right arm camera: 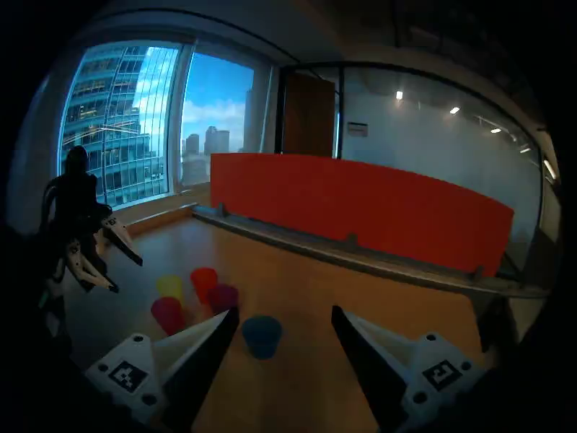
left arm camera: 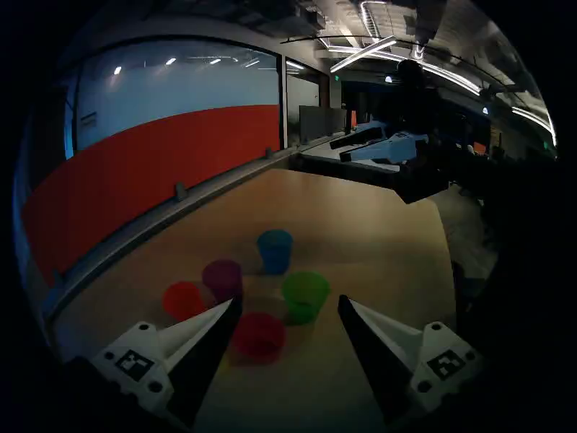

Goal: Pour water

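Left gripper [left arm camera: 287, 299] and right gripper [right arm camera: 283, 310] both gape empty; I'd square the left on the lower-centre green cup [left arm camera: 305, 294] before squeezing, avoiding its neighbours.

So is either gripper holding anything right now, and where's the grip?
Nothing held: left gripper and right gripper both open, clear of the cups on the table.

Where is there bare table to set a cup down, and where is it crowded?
The wooden table is bare beyond the blue plastic cup toward the far edge, right of the green plastic cup in the left gripper view, and along the red partition. Crowded: the five cups clustered ahead of the open left gripper.
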A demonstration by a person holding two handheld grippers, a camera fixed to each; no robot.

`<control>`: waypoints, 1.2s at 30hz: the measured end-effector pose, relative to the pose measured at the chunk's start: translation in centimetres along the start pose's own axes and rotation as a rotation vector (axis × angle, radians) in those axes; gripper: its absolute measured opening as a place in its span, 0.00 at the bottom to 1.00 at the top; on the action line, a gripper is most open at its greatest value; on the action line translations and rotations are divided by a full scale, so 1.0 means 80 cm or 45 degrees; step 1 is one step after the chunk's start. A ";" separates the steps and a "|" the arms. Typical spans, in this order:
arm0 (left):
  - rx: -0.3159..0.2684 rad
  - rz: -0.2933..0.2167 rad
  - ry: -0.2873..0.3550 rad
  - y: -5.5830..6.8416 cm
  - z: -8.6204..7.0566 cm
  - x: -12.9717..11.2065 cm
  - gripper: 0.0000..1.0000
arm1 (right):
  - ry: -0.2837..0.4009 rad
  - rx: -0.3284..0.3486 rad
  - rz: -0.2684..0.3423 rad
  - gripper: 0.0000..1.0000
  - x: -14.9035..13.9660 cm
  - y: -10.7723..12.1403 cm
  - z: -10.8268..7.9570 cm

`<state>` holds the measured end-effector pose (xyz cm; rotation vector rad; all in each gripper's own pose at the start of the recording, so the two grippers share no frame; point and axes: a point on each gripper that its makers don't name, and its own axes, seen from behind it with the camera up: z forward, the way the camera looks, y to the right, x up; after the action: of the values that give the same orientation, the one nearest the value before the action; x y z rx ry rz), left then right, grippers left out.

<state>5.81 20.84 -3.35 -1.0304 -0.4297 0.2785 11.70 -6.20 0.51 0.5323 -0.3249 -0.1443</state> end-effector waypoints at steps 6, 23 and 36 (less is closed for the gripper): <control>-0.032 0.007 -0.020 0.008 0.012 -0.006 0.99 | -0.009 0.004 0.008 0.99 -0.007 0.001 0.006; -0.086 0.035 -0.100 0.019 0.053 -0.031 0.99 | -0.038 0.003 0.001 1.00 -0.026 0.005 0.021; -0.105 0.058 -0.151 0.021 0.099 -0.049 0.99 | -0.056 0.009 -0.018 1.00 -0.037 0.002 0.031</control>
<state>-1.40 26.07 -2.15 -1.1091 -0.5291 0.3665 8.12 -6.60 1.81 0.5393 -0.3646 -0.1685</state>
